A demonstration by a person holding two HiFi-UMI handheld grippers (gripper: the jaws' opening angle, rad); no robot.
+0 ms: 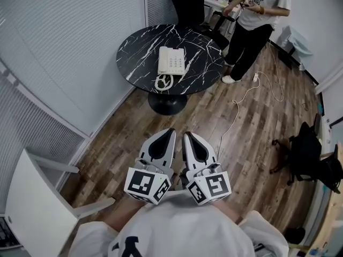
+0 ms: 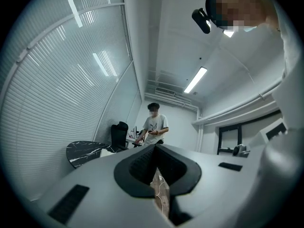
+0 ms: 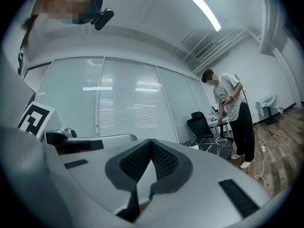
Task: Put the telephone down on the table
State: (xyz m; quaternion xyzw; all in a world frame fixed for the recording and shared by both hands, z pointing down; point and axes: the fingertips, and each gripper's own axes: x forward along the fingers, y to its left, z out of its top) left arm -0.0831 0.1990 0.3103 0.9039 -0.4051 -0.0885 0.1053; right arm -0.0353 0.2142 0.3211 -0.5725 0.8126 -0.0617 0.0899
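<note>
Left gripper (image 1: 170, 131) and right gripper (image 1: 187, 135) sit side by side, each with its jaws pressed together on nothing. Well ahead of them the telephone (image 1: 171, 60) lies flat on the table (image 1: 136, 52) — long axis running away from the jaws, cord (image 1: 163, 82) at its near end. Only the head view shows it plainly; a pale patch in the left gripper view may be it.

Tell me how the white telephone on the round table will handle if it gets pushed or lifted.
The telephone lies flat and wide, so it will probably slide rather than tip on the glossy table. Its looped cord looks floppy and would likely trail or snag when lifted.
</note>
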